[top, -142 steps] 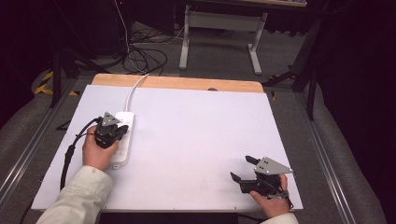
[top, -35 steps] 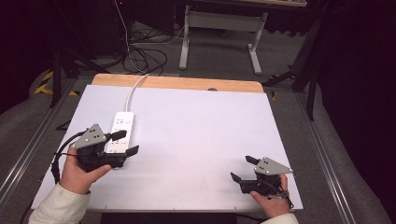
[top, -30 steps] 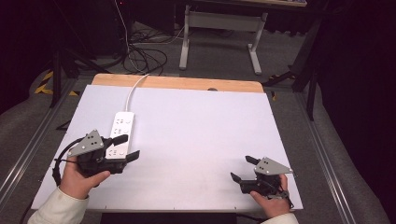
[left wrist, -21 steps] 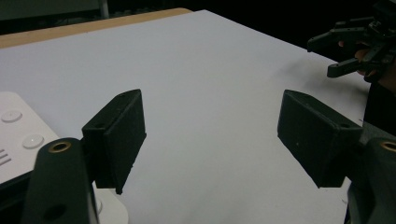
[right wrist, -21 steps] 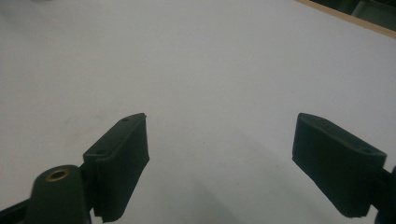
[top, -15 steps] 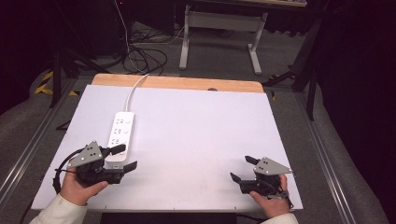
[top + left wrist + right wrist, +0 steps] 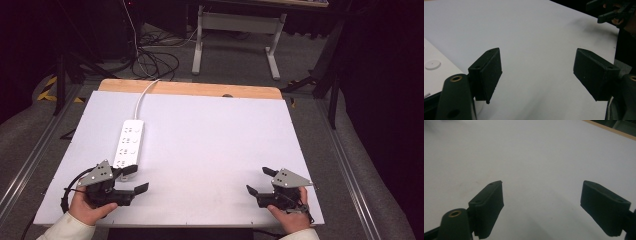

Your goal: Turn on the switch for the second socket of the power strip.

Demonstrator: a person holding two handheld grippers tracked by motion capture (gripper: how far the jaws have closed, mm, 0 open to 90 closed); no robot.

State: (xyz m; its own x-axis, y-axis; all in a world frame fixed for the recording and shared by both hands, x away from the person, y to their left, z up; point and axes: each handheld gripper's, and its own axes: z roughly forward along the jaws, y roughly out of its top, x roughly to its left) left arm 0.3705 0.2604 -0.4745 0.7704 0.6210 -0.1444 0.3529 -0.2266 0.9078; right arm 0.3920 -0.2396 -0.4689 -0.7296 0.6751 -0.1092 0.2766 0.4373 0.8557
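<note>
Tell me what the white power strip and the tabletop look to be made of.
White oblong power strip: likely moulded plastic, smooth with a slight sheen, with neat socket holes. Tabletop: matte white sheet or laminate over a wooden board, judging by the bare tan wood strip along its far edge.

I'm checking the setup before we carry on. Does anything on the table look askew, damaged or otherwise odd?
Nothing stands out. The white power strip lies flat on the white table top, its white cord running off the far edge. The left gripper and right gripper are both open and hold nothing.
</note>
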